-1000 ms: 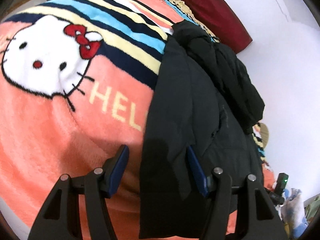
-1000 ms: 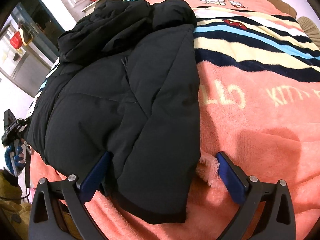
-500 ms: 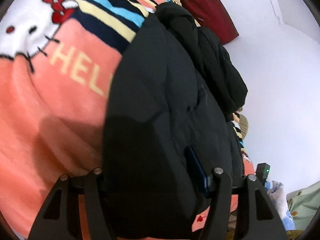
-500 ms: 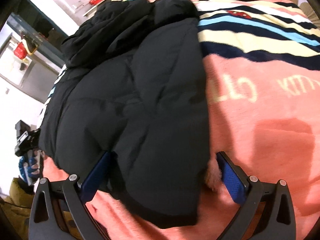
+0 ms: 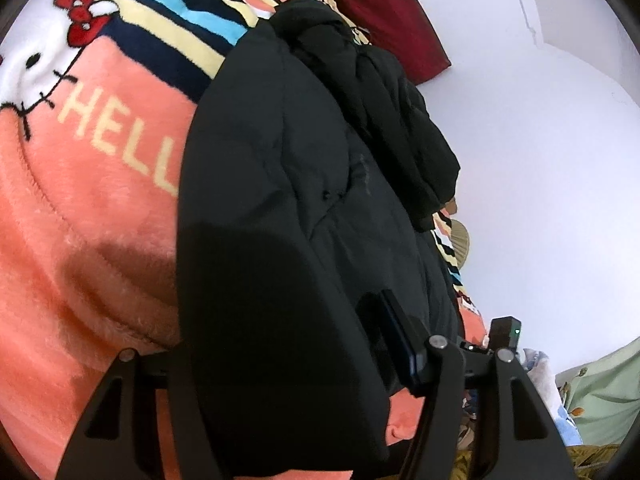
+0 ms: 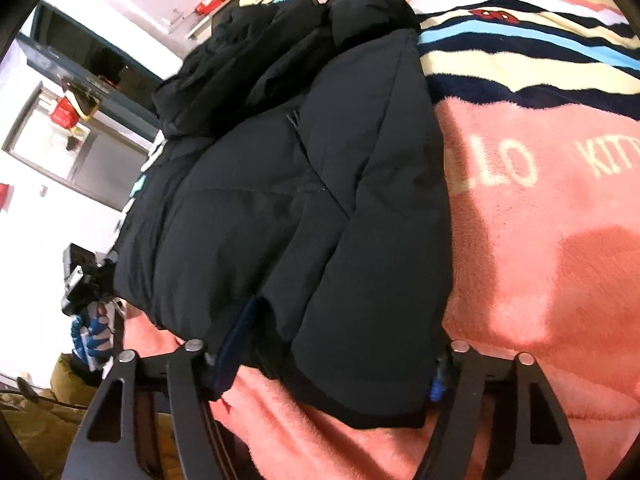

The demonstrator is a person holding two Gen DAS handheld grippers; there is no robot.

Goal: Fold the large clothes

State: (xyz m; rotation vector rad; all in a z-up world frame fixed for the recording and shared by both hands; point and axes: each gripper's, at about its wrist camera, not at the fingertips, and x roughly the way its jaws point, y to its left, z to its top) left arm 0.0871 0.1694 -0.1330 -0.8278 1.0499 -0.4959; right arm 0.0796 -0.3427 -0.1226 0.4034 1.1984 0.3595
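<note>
Black and puffy, the jacket (image 6: 304,184) lies on the bed, spread over a coral blanket (image 6: 540,272) with stripes and cartoon lettering, its bunched hood or sleeve end (image 5: 380,92) toward the dark red pillow (image 5: 384,12) at the head. We are at the near hem, taking hold of it with both tools, so the step in hand looks like the grab that starts a fold.

Our right hand-held gripper (image 6: 332,360) has just been closing, and the hem sits between its jaws; the blue pad (image 6: 240,332) on one side is sunk into the padding, so we read it as clenched on the jacket. Our left hand-held gripper (image 5: 280,364) straddles the other corner of the hem. One finger (image 5: 396,336) lies on top of the cloth, and the other is buried under it. The cloth fills the gap, but we cannot tell whether the pads truly pinch it.

Next, we judge, both grips must be firm before we lift. Then the hem wants carrying up and over toward the hood end, both hands rising together so the slippery, bulky padding does not slide out or fold crooked. The blanket's fleece could come along if pinched too.
</note>
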